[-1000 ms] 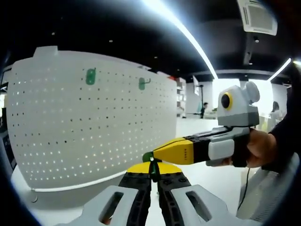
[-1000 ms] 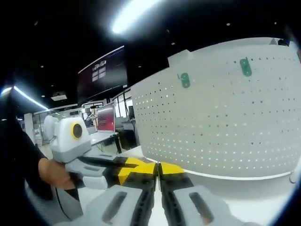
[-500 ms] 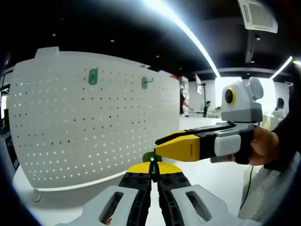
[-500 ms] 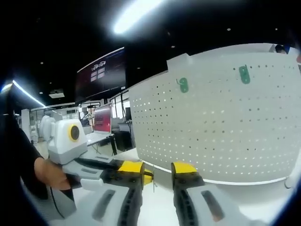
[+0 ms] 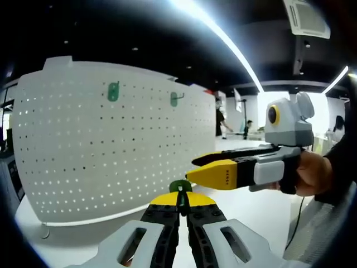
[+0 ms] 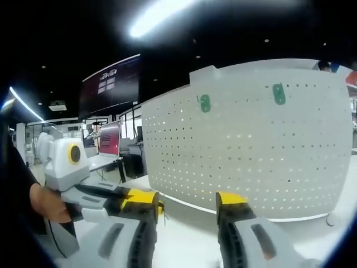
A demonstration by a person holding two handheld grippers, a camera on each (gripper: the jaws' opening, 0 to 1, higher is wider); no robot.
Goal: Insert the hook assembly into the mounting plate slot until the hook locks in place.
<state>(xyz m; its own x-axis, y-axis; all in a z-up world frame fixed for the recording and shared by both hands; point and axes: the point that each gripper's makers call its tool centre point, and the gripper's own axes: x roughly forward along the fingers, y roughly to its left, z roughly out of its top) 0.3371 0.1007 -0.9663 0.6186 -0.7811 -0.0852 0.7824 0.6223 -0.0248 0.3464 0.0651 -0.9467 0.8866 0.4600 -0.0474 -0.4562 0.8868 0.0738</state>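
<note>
A white perforated mounting plate (image 5: 106, 151) stands upright on the table, with two green hooks (image 5: 113, 91) (image 5: 175, 99) fixed near its top. My left gripper (image 5: 179, 196) is shut on a small green hook assembly (image 5: 179, 186), held in front of the plate's lower right part and apart from it. From the right comes my right gripper (image 5: 223, 170), a hand (image 5: 312, 177) holding it, jaws apart, just right of the held hook. In the right gripper view, my right gripper (image 6: 189, 202) stands open with nothing between its jaws, facing the plate (image 6: 251, 151) and its hooks (image 6: 204, 103) (image 6: 278, 93). The left gripper (image 6: 83, 192) sits at lower left.
The plate rests on a white table (image 5: 256, 215) that extends to the right of it. A small foot (image 5: 43, 234) marks the plate's lower left corner. Monitors (image 6: 109, 139) and desks stand behind to the left in the right gripper view; people stand far off (image 5: 220, 120).
My right gripper has opened its jaws and drawn slightly away from the hook. The left gripper keeps hold of the green hook assembly and has barely moved.
</note>
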